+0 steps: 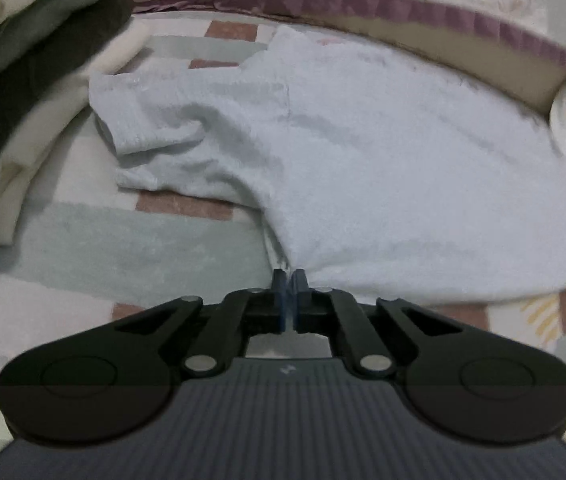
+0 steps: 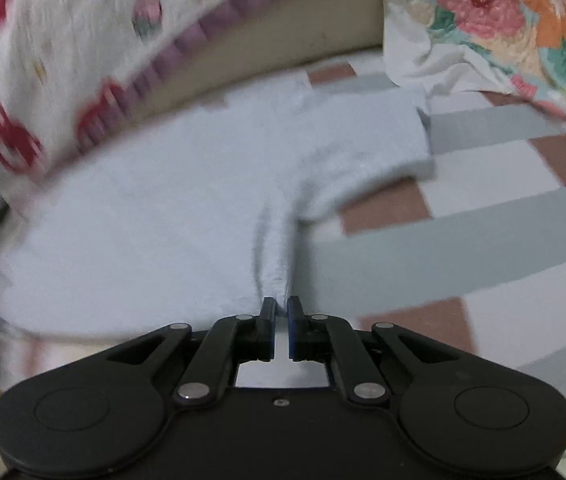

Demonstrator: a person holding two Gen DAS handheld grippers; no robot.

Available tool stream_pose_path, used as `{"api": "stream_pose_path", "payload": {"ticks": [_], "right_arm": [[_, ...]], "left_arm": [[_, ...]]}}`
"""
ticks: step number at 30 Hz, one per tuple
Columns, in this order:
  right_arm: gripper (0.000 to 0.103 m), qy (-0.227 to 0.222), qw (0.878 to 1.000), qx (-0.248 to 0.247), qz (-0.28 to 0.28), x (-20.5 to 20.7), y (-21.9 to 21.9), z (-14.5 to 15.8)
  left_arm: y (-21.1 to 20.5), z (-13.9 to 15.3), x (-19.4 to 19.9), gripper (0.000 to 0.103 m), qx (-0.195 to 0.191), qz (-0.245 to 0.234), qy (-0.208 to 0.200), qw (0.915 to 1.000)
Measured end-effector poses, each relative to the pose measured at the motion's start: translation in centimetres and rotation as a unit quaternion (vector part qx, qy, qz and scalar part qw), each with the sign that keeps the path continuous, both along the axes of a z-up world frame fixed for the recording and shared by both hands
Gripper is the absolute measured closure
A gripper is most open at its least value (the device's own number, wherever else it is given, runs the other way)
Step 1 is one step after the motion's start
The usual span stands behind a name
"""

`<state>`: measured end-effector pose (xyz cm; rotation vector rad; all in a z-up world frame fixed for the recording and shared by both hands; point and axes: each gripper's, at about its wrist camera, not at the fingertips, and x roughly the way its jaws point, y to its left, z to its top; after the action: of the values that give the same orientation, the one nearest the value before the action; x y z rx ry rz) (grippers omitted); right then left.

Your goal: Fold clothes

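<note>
A pale blue short-sleeved shirt lies spread on a checked bedsheet. In the left wrist view my left gripper is shut on the shirt's near hem at its left corner, and the cloth rises into the pinched jaws. The left sleeve lies crumpled at the far left. In the right wrist view my right gripper is shut on a gathered ridge of the same shirt at its near right edge. The right sleeve lies flat, pointing right.
A pile of folded clothes in cream, grey-green and dark tones sits at the far left. A cream pillow with red print and purple trim borders the far side. A floral quilt is bunched at the far right.
</note>
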<state>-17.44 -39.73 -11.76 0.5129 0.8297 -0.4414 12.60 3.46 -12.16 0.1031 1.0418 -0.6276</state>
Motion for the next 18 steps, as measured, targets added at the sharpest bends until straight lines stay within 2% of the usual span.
{"api": "stream_pose_path", "payload": {"ticks": [3, 5, 7, 9, 11, 12, 16, 18], "right_arm": [[0.097, 0.020, 1.000, -0.019, -0.001, 0.1, 0.5, 1.0], [0.097, 0.042, 0.997, -0.056, 0.018, 0.7, 1.4, 2.0], [0.097, 0.048, 0.997, -0.060, 0.015, 0.8, 1.4, 2.1], [0.098, 0.057, 0.996, -0.062, 0.009, 0.7, 1.0, 1.7], [0.102, 0.099, 0.991, -0.088, -0.014, 0.2, 0.4, 0.8], [0.102, 0.121, 0.987, -0.101, -0.027, 0.0, 0.1, 0.3], [0.100, 0.131, 0.982, -0.113, -0.079, -1.8, -1.2, 0.0], [0.096, 0.108, 0.984, -0.113, -0.081, -1.3, -1.2, 0.6]], "left_arm": [[0.2, -0.2, 0.3, 0.102, 0.000, 0.004, 0.012, 0.9999], [0.2, -0.2, 0.2, 0.103, 0.017, 0.004, 0.004, 0.9998], [0.4, -0.2, 0.2, 0.103, 0.033, 0.002, -0.006, 0.9994], [1.4, -0.2, 0.7, 0.103, -0.022, 0.014, 0.030, 0.9992], [2.3, -0.1, 1.2, 0.103, -0.072, 0.025, 0.062, 0.9952], [2.2, 0.0, 1.2, 0.103, -0.069, 0.025, 0.055, 0.9958], [2.0, 0.3, 1.4, 0.100, -0.047, 0.040, 0.019, 0.9979], [2.1, 0.2, 1.9, 0.096, -0.046, 0.056, 0.009, 0.9973]]}}
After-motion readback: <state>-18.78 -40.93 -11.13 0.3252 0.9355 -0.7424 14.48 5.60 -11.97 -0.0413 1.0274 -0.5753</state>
